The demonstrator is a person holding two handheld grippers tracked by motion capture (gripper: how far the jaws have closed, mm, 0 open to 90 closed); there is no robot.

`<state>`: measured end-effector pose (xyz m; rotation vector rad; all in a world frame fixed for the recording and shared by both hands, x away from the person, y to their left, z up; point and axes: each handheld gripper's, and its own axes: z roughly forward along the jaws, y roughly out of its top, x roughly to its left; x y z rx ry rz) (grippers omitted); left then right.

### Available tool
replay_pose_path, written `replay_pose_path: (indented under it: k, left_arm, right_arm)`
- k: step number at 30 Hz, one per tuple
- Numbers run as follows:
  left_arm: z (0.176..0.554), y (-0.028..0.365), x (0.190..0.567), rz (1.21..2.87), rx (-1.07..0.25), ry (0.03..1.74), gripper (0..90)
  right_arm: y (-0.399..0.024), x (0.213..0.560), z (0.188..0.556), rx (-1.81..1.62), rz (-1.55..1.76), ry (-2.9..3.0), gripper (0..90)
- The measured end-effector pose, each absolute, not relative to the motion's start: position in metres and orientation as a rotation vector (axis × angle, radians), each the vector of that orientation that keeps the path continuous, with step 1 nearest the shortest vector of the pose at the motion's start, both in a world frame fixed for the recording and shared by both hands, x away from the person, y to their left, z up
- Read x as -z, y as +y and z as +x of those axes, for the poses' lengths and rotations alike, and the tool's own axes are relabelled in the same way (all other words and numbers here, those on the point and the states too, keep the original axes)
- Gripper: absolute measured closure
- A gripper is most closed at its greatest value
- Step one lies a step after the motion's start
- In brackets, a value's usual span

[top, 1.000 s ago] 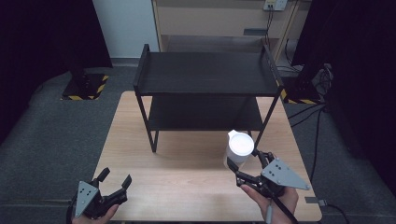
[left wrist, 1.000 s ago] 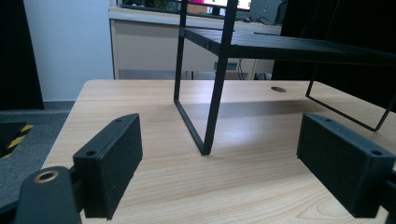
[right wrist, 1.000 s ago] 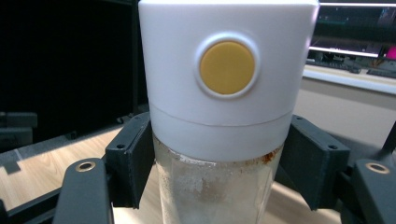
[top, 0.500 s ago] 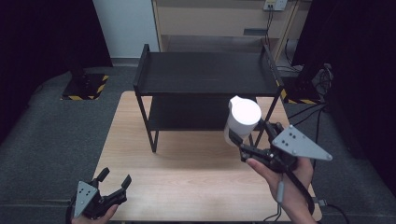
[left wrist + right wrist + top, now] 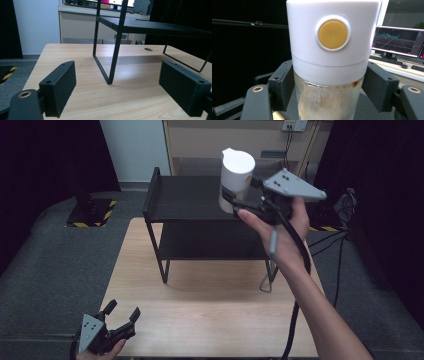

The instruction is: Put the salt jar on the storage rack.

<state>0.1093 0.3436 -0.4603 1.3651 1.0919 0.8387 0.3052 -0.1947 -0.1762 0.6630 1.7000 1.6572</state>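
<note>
Right claw [image 5: 235,202] was clamped on the white-capped jar [image 5: 235,177], pads on the clear lower body just under the cap. Jar was upright and in the air, off the table [image 5: 210,320], up at about the level of the black rack's [image 5: 200,215] top shelf and over its right half as the high view showed it. Whether it was already above the shelf surface or short of its near edge, I couldn't tell from that angle.

My read: pick and lift done; placing on the rack was what remained, likely the top shelf. Neither shelf carried anything I could see. Nothing released yet.

Left claw [image 5: 122,317] sat at the near-left corner of the table, jaws apart with nothing between them, idle.

View differences:
- Right gripper view gave the grip detail: both pads [image 5: 280,85] flush against the jar's glass, a round yellow button [image 5: 333,34] on the cap, cloudy residue inside and a rusty ring at the cap's lower edge. The high view didn't resolve those.
- Left gripper view showed the rack's near-left leg [image 5: 113,62] standing on the table and the bare wood between its jaws.
- High view gave the overall layout: jar relative to rack, both hands at once.
</note>
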Motion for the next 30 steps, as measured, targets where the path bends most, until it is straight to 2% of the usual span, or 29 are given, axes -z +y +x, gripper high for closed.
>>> replay_pose_path:
  k: [3,11,30]
  left_arm:
    - [0.108,0.345,0.46,1.363,-0.836,1.093,12.9]
    - [0.105,0.347,0.461,1.361,-0.83,1.088,12.9]
    - [0.107,0.345,0.461,1.37,-0.828,1.085,12.8]
  right_arm:
    - [-0.176,0.179,0.334,-1.653,0.704,1.708,30.8]
    - [-0.158,0.192,0.365,-1.603,0.776,1.751,30.8]
    - [-0.158,0.199,0.374,-1.588,0.851,1.757,30.7]
